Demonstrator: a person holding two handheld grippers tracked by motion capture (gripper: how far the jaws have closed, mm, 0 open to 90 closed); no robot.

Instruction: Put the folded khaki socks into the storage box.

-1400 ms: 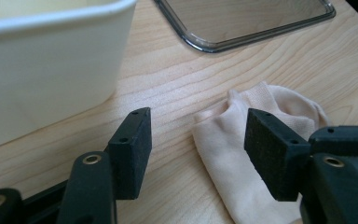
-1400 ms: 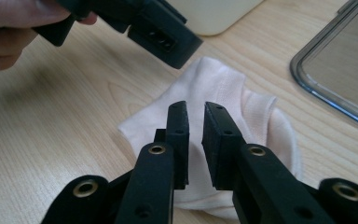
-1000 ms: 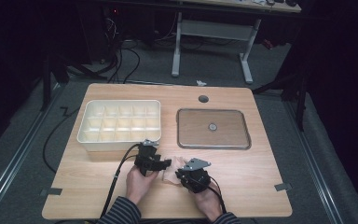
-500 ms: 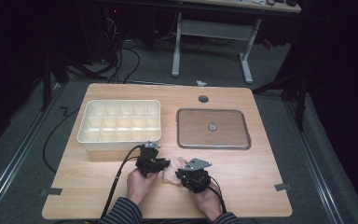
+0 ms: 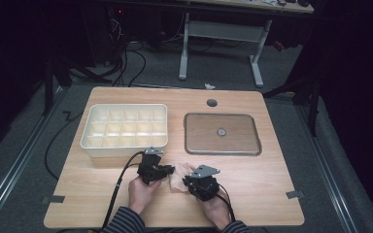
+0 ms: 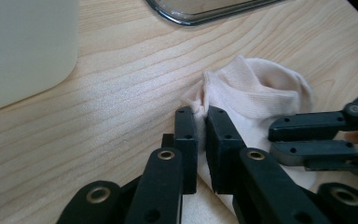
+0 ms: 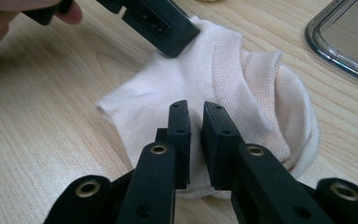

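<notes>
Left gripper point(image 6: 201, 114) pinching sock point(image 6: 261, 93) edge (jaws just closed) | right gripper point(image 7: 191, 109) clamps sock

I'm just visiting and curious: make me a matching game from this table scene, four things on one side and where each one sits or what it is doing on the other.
Things:
1. pale pink cotton sock
2. cream plastic box with compartments
3. flat metal tray with a rounded rim
4. left gripper

Places or states:
A. on the far right part of the wooden table
B. jaws shut, pinching a fold of fabric
C. on the far left part of the table
D. lies crumpled on the near part of the table, between the person's two hands

Pairs: 1-D, 2-C, 3-A, 4-B
</notes>
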